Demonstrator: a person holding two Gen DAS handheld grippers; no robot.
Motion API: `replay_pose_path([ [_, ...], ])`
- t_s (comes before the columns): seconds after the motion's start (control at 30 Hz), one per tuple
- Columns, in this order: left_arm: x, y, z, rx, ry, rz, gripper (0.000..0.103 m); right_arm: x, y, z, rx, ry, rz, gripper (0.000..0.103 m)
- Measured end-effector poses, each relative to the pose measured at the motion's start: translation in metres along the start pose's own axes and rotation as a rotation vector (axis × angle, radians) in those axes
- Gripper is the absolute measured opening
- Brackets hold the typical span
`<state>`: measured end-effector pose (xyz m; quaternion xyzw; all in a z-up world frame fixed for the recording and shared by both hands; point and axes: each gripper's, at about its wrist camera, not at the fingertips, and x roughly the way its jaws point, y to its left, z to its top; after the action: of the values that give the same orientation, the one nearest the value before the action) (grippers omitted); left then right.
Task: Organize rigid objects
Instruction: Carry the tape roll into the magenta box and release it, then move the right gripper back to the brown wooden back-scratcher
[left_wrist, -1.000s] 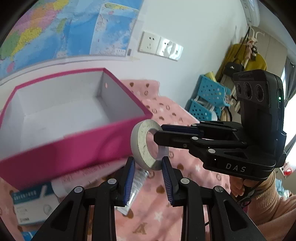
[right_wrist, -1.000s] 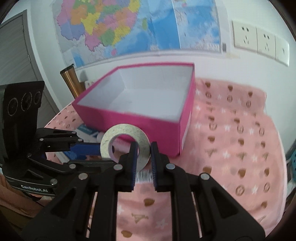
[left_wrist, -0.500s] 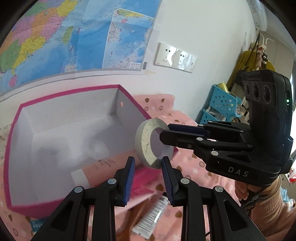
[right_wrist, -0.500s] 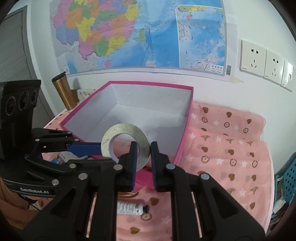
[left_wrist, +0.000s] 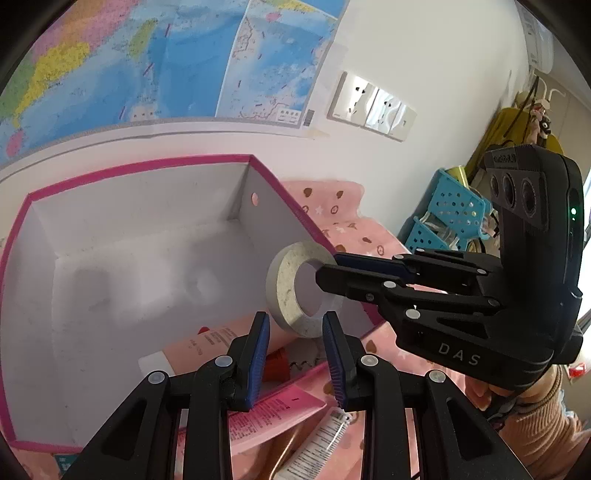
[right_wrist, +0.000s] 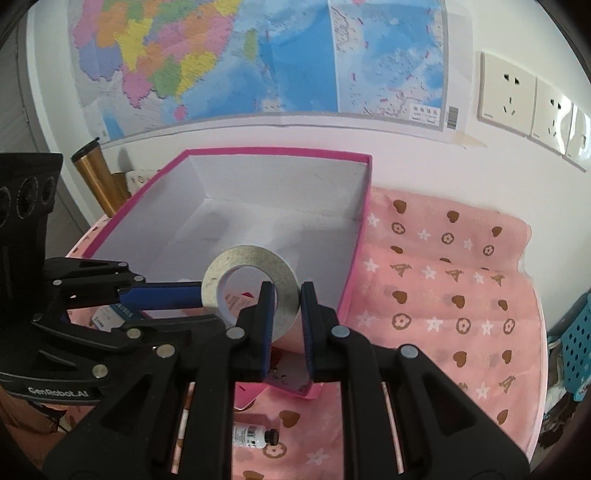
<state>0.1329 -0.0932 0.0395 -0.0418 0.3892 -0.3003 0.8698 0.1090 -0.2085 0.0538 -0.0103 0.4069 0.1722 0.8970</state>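
The right gripper (right_wrist: 287, 314) grasps the tape roll (right_wrist: 250, 278) above the pink box (right_wrist: 360, 243); the left gripper (left_wrist: 295, 354) is released. The tube (right_wrist: 251, 435) outside waits.

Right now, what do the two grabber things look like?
Both are black plastic frames with silver rivets and ribbed blue pads. The right gripper has a tall housing with three round lenses, a green light and "DAS" in white letters. The left gripper reads "GenRobot.AI". A peach ribbed sleeve shows behind the right one.
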Motion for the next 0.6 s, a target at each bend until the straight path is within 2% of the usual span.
replay_pose_path([
  [0.13, 0.006, 0.004, 0.000, -0.019, 0.017, -0.012, 0.030, 0.004, 0.001, -0.001, -0.004, 0.028, -0.014, 0.017],
  [0.3, 0.006, 0.007, -0.002, -0.034, 0.016, -0.009, 0.030, 0.000, -0.002, 0.000, 0.009, 0.013, -0.037, 0.019],
  [0.43, -0.009, 0.003, -0.010, -0.007, -0.020, 0.028, 0.030, -0.014, -0.004, -0.005, 0.026, -0.034, -0.011, 0.020],
  [0.6, -0.037, -0.002, -0.029, 0.030, -0.081, 0.056, 0.032, -0.038, -0.001, -0.021, 0.029, -0.088, 0.063, 0.022],
])
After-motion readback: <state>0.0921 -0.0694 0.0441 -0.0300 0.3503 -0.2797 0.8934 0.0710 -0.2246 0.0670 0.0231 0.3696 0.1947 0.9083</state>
